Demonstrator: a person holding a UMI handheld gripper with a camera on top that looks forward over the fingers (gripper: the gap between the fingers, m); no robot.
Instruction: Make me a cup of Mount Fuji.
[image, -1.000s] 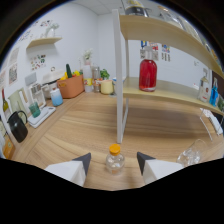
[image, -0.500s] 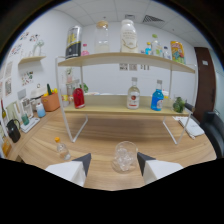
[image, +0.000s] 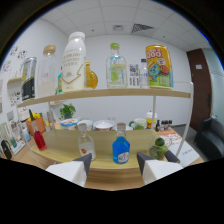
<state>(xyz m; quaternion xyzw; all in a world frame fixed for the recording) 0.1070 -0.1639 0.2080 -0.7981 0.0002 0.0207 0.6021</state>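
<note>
The tongs (image: 114, 162) are standing apart and holding nothing, aimed at a two-level wooden shelf (image: 107, 93) stocked with bottles. This looks like the ingredient-picking step: nothing is in hand yet, and no cup for the drink is clearly showing, so the drink itself seems hardly begun.

Just beyond the fingers, standing on the lower shelf and lined up with the gap between them, is a small bottle of blue liquid (image: 120, 148) with a grey cap. To its left is a clear bottle (image: 86, 145) with a little orange liquid at the bottom, and far to the left a red bottle (image: 40, 140). To the right of the blue one sits a green round object (image: 158, 148); what it is I cannot tell.

On the upper shelf are standing a tall white bottle (image: 74, 62), a clear bottle with a green label (image: 116, 66), an amber bottle (image: 90, 76) and a yellow carton (image: 159, 66).

If blue syrup is what the recipe wants, the next move calls for pushing forward until the blue bottle stands between the fingers, then closing on its body below the cap, keeping clear of the clear bottle just beside it.
</note>
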